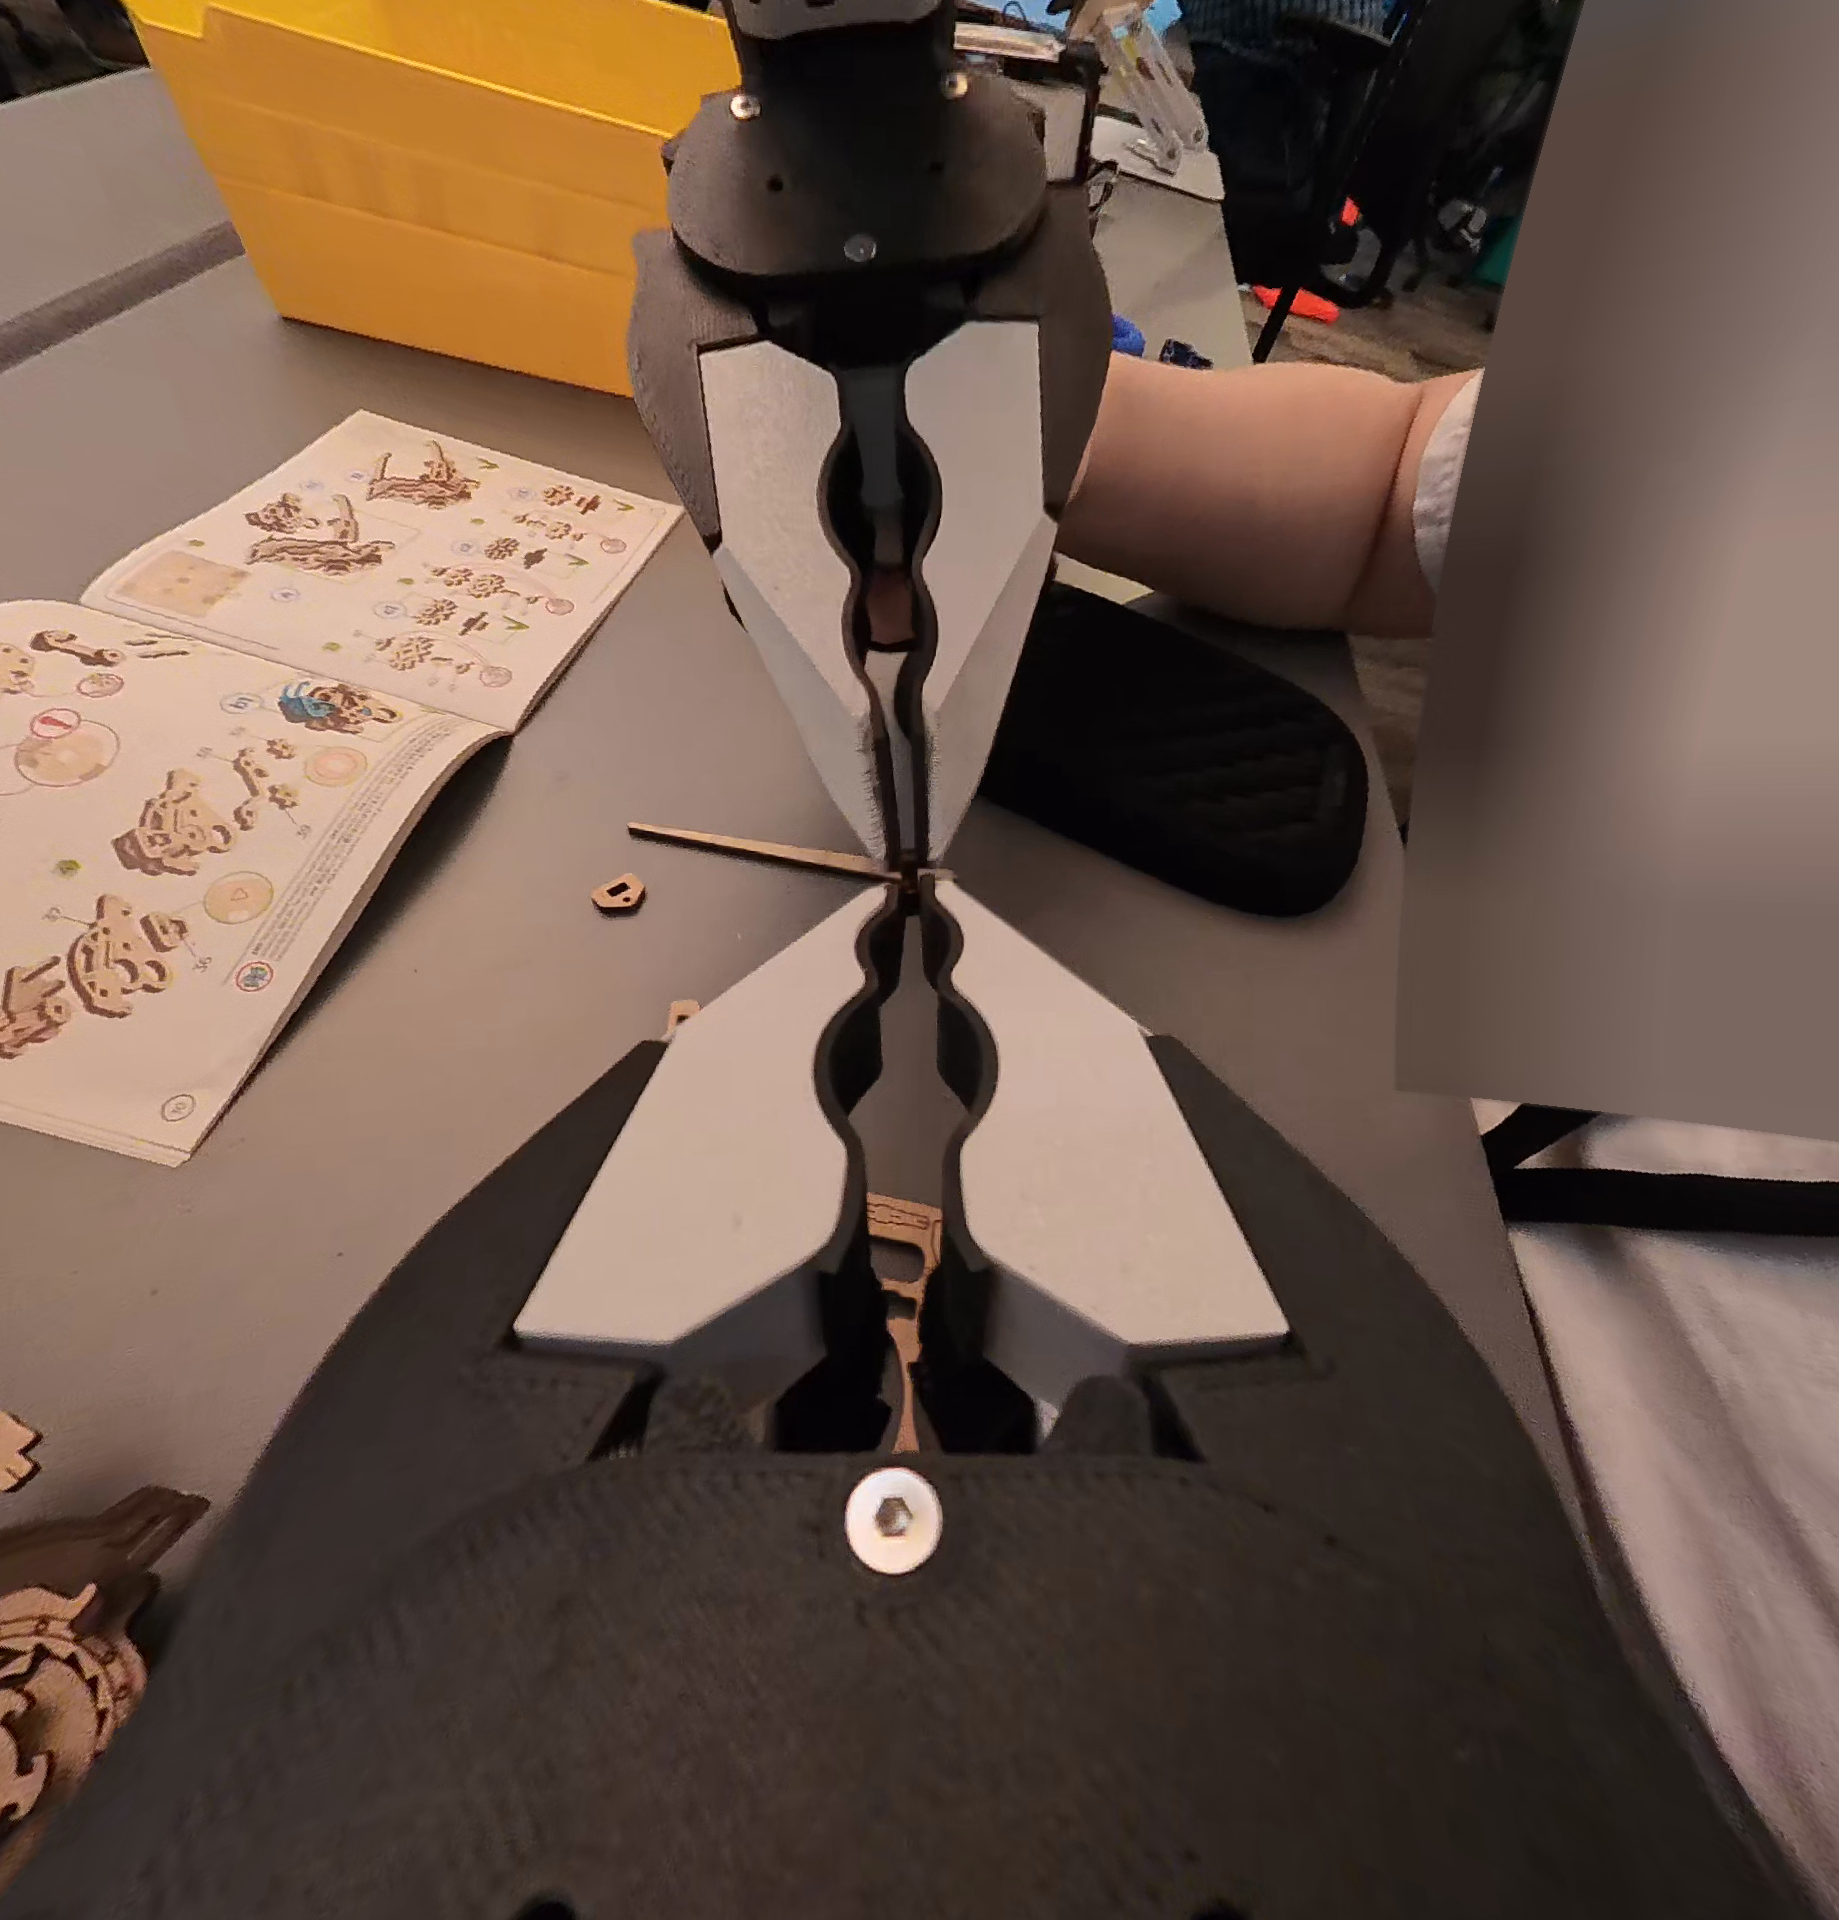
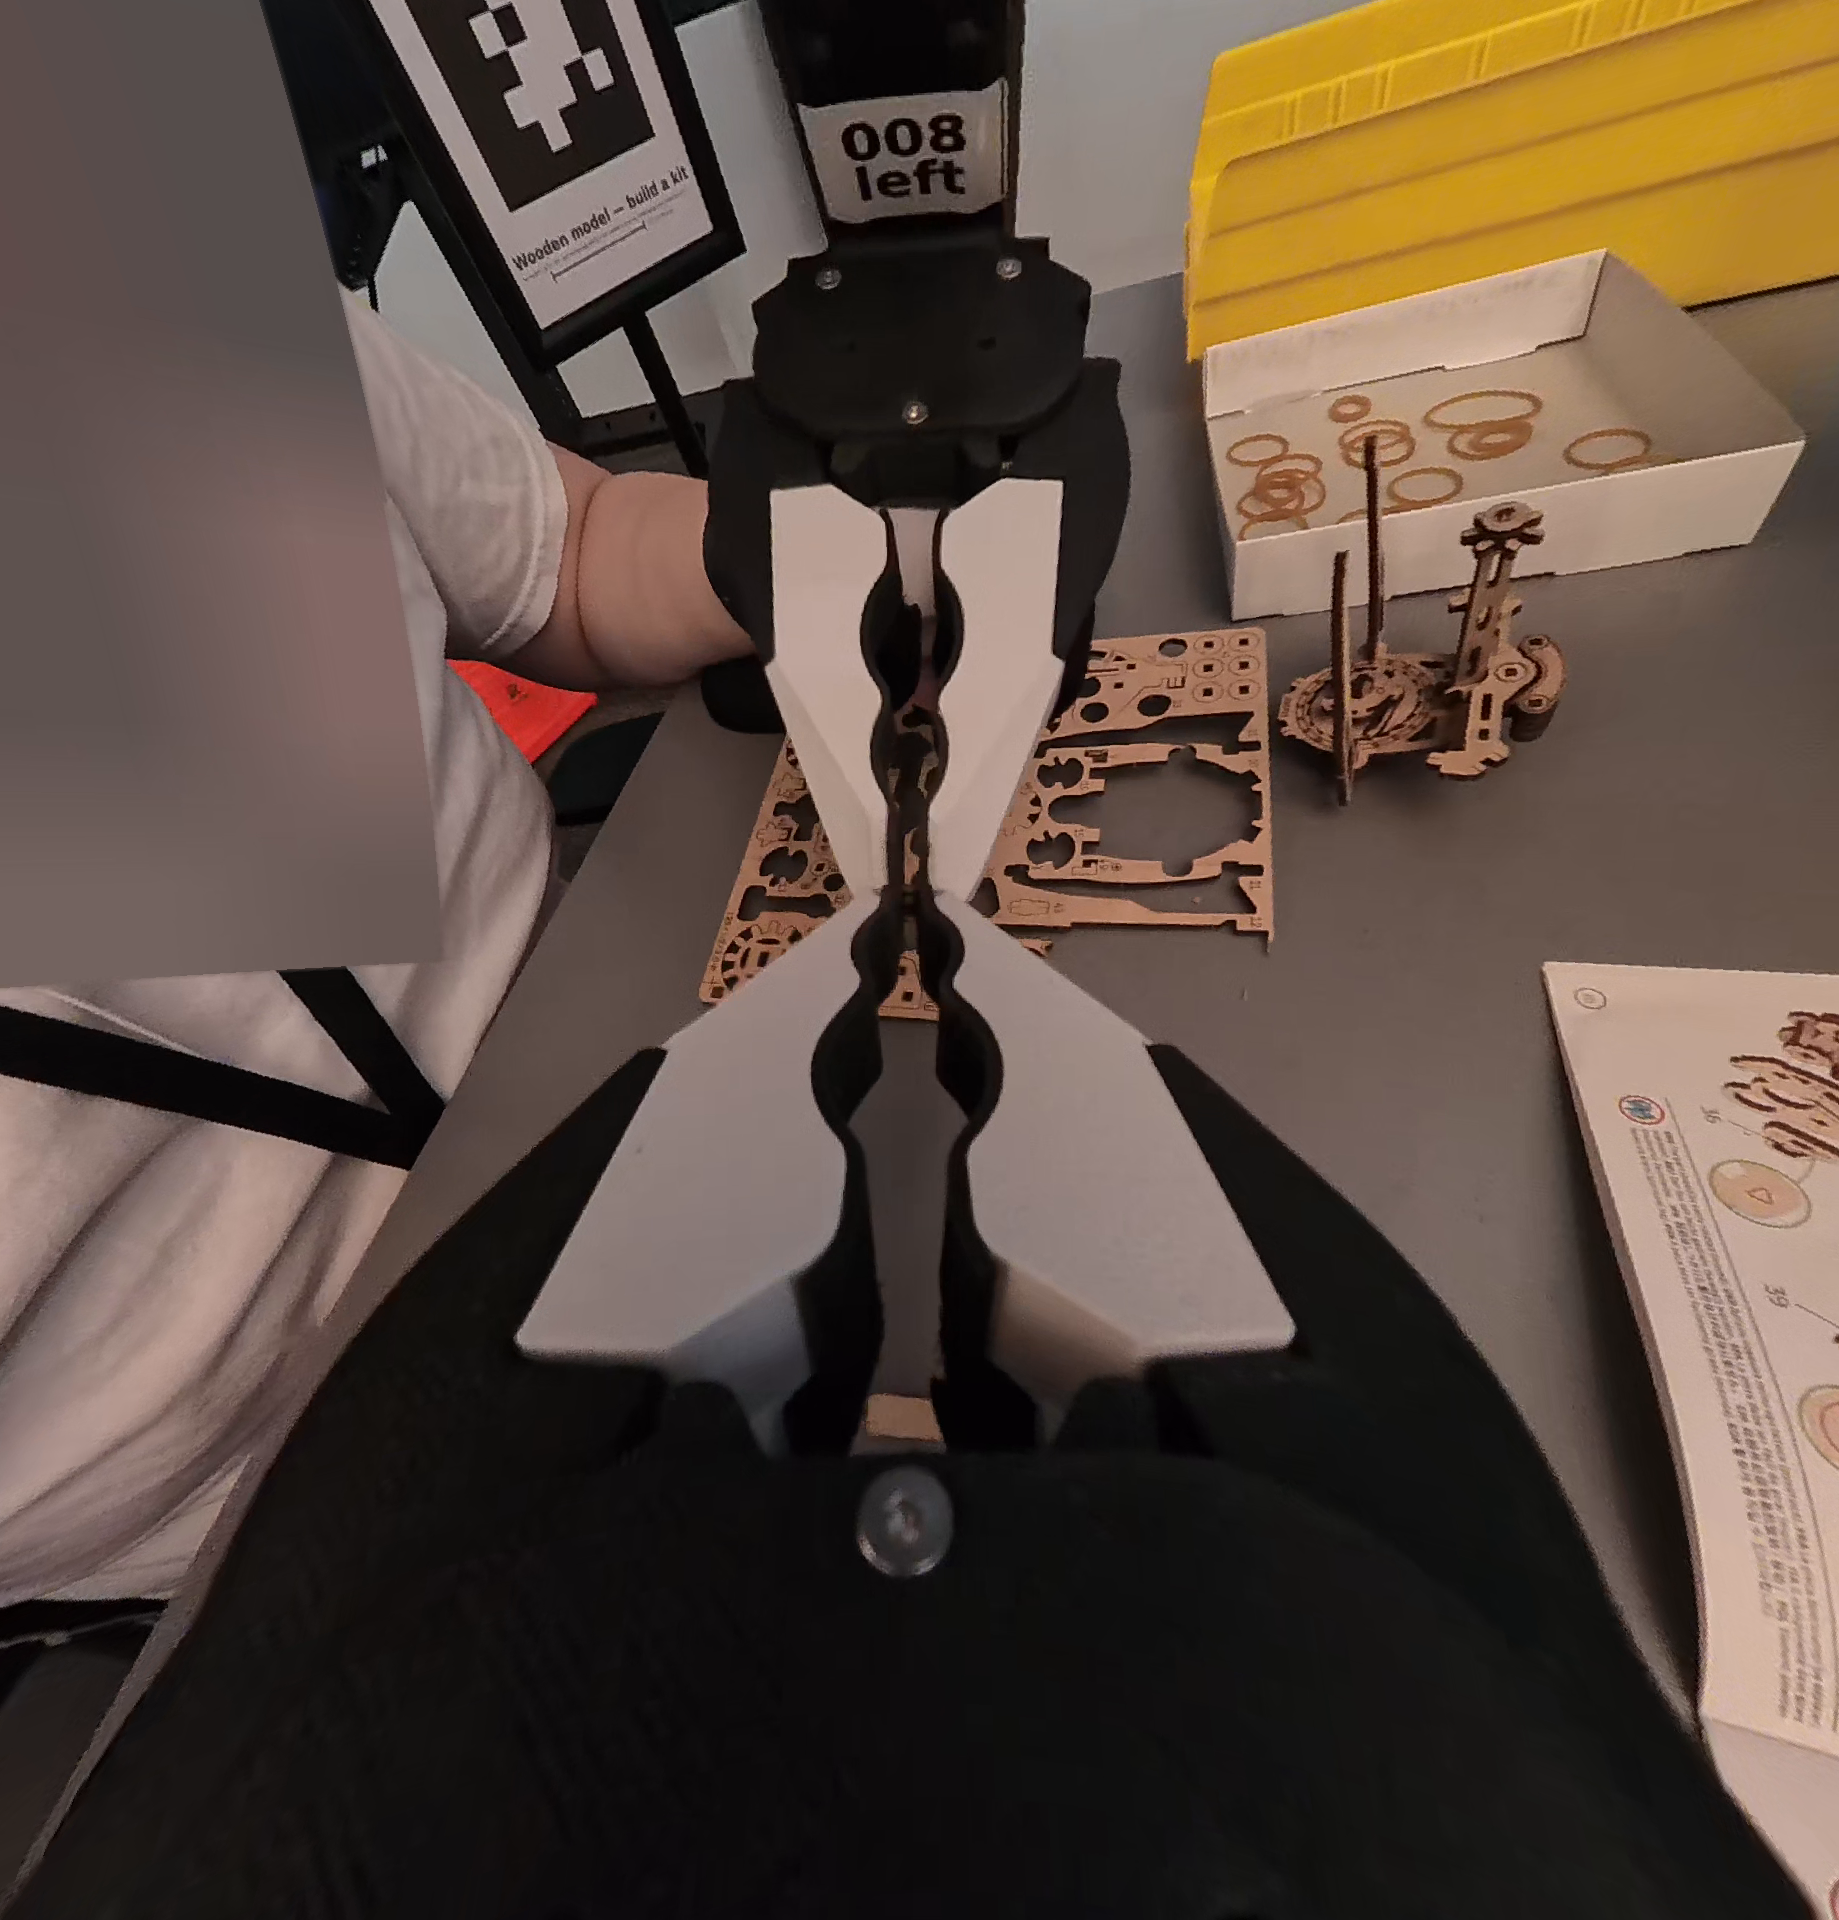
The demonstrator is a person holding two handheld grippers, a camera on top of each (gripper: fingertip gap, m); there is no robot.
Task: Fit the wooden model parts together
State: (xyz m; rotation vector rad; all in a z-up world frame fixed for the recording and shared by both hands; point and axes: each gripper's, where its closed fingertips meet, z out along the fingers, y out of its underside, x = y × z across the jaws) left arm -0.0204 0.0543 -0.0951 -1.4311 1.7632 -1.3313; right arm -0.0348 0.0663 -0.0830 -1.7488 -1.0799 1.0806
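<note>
**Left wrist view: two tips meet on one tiny part**

Left wrist view centre: the left hand-held gripper (image 1: 910,902) and right hand-held gripper (image 1: 907,844), both pressed nearly together, pinch a small wooden part (image 1: 909,876) above the tabletop (image 1: 499,1039). Slight misalignment could snap or drop it.

A yellow plastic bin (image 1: 427,177) is sitting at the far side of the grey table (image 1: 499,1091). An open white cardboard box (image 2: 1497,436) is standing just in front of that bin, and tan rubber bands (image 2: 1414,447) are lying loose inside it. A black padded rest (image 1: 1185,758) is lying at the table's edge. A framed sign (image 2: 572,135) bearing a black-and-white square marker is standing beyond the table. Something orange (image 2: 520,707) is showing on the floor below the table's edge.
</note>
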